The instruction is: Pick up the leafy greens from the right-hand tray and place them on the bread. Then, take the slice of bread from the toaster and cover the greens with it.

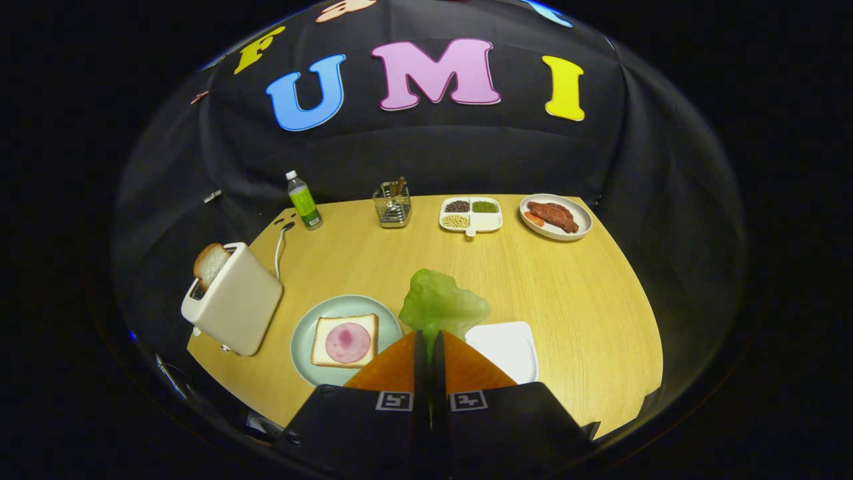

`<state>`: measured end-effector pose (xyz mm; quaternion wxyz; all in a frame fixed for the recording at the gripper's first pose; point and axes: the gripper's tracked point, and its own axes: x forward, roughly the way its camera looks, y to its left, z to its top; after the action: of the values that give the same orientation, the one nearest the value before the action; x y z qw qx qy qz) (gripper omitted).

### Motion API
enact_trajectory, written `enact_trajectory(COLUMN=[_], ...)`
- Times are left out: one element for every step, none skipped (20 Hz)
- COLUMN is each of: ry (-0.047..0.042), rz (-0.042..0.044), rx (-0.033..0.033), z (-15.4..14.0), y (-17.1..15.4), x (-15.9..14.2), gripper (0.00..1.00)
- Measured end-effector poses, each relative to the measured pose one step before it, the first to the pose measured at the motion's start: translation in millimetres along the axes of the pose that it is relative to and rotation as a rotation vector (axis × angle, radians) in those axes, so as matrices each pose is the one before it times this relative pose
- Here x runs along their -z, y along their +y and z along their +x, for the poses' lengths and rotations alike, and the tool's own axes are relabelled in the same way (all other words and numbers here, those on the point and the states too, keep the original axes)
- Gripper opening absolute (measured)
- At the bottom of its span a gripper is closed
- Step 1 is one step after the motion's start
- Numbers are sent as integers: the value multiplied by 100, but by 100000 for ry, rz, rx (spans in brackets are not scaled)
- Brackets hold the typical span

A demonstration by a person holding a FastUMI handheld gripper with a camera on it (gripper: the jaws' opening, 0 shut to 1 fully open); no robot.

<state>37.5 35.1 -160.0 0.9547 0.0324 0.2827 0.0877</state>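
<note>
Tool: clenched on the leafy greens, 2 orange fingers pressed nearly together, leaf standing up just ahead of the tips.
Right-hand tray: white, bare, just beside the fingers.
Plate: pale green, left of the fingers — bread on it with a pink slice on top.
Toaster: cream, at the left edge of the surface, 1 slice of bread poking out.
Surface: light wood; at the far edge a bottle, wire holder, divided dish, plate of meat.
Room: black cloth wall behind.
</note>
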Motion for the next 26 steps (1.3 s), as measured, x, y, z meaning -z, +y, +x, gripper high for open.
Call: enact_trajectory(ry=[-653,235,181,199,614,880,671,484,543,969,1177,1491,1413,1123,1098,934,1328,999,1243,1112,900,908,706,500,689,367], rz=[-2101,-1535,-1031,-986,-1063,-743,-714,-907,-920,-988,-691,-596,-652,-828,-1052,-1216,-1236,-1089,-1064,-1312,-1127,-479,-206,104,116,130], rx=[-968,-1508,-2033,-1901,-1581,-1737,-1982,-1462,-917,-756,-595,-321,-758,-537,-266,188,643,289,711,862,753,289,124,-161,-229,203], z=[87,228,272,382,392,539,544,392,466,540,500,613,547,572,590,602,569,580,604,494,570,409,260,77,434,258], y=[891,1062,1187,1124,1010,991,1161,950,695,633,534,450,539,455,257,240,8,145,1,1,71,145,134,207,235,102], x=[-366,-224,-45,-6,68,195,41,-24,135,137,365,286,299,273,272,228,321,205,275,317,178,176,242,56,244,49], gripper=[6,6,5,5,5,5,5,6,5,5,5,6,5,6,6,6,6,6,6,6,7,7,7,8,12,15])
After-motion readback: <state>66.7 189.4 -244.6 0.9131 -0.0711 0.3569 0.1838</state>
